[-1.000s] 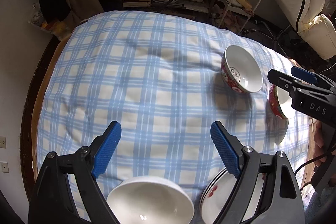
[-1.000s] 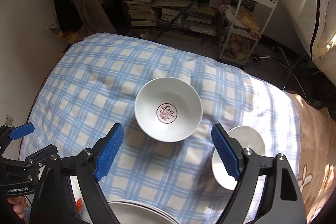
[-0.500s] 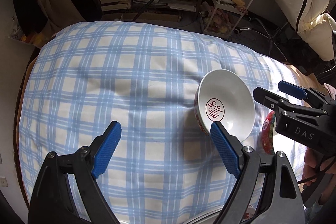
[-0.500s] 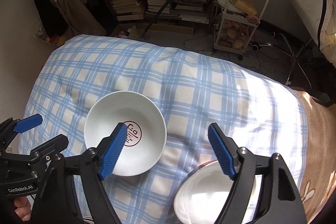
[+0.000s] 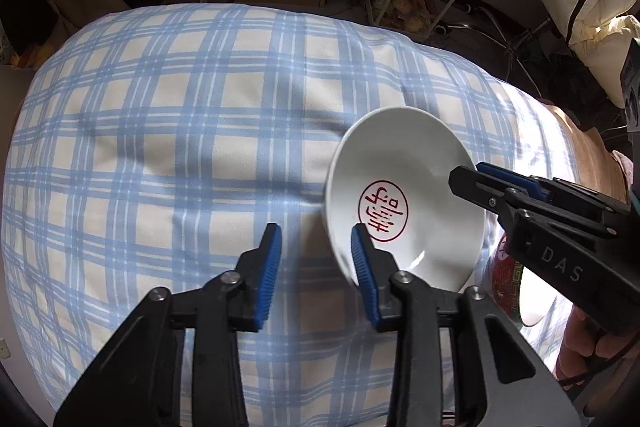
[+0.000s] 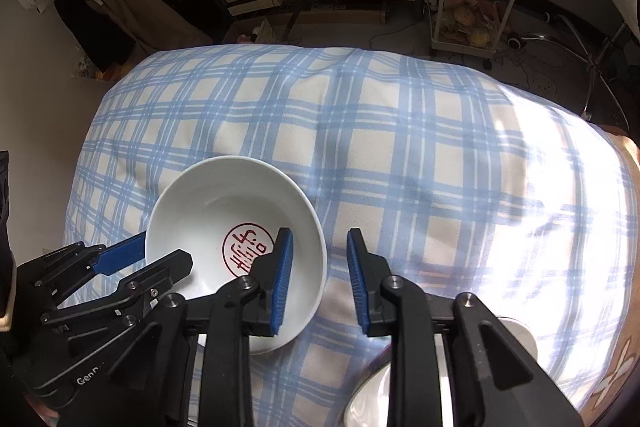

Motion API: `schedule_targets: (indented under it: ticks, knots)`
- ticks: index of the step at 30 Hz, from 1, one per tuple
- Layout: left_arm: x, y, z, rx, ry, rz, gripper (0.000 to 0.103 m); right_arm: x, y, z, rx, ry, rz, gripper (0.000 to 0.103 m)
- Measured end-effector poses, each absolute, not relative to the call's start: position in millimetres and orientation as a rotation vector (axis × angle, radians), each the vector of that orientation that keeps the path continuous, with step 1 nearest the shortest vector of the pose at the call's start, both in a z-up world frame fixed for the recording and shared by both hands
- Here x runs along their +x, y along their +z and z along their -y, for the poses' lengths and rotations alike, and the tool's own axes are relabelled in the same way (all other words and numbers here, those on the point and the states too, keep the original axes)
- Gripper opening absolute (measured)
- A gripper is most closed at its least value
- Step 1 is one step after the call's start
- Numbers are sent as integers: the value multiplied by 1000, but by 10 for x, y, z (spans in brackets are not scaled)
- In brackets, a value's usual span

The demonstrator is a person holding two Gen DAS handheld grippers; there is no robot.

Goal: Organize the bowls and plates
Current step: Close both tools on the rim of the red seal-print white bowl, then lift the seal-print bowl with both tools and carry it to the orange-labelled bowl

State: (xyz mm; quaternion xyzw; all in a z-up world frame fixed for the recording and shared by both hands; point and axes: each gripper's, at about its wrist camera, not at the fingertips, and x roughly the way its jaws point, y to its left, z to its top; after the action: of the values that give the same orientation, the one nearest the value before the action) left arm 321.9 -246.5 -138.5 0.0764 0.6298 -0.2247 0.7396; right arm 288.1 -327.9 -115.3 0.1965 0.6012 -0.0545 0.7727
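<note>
White porcelain fills my left wrist view: the bowl with the red seal mark [image 5: 400, 211] sits on the blue plaid cloth [image 5: 180, 147], far closer than a second ago, when it lay well off to the right. My left gripper [image 5: 316, 259] has dropped in with it, and its jaws, wide a moment back, are closing astride the bowl's near-left rim, one pad inside, one outside; I cannot see them pressing yet. From the right, the right gripper [image 5: 464, 175] reaches over the opposite rim. In my right wrist view the same bowl [image 6: 236, 227] has slid from centre to lower left, and my right gripper [image 6: 320, 275] is closing across its right wall, again not clearly clamped. A second bowl [image 6: 368, 403] peeks in below. I judge both hands are about to lift this bowl together for stacking.
</note>
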Motion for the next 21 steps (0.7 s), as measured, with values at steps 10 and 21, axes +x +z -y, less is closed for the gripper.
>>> schedule_targets:
  ticks: [10,21]
  knots:
    - [3065,-1378,2433,162,-473,-1388,11,2661,-1078,3182,485,-134,-1259,6]
    - [2751,-1074,2119,168,-453,-1344,11,2404,-808,2870,445,-124,-1249,6]
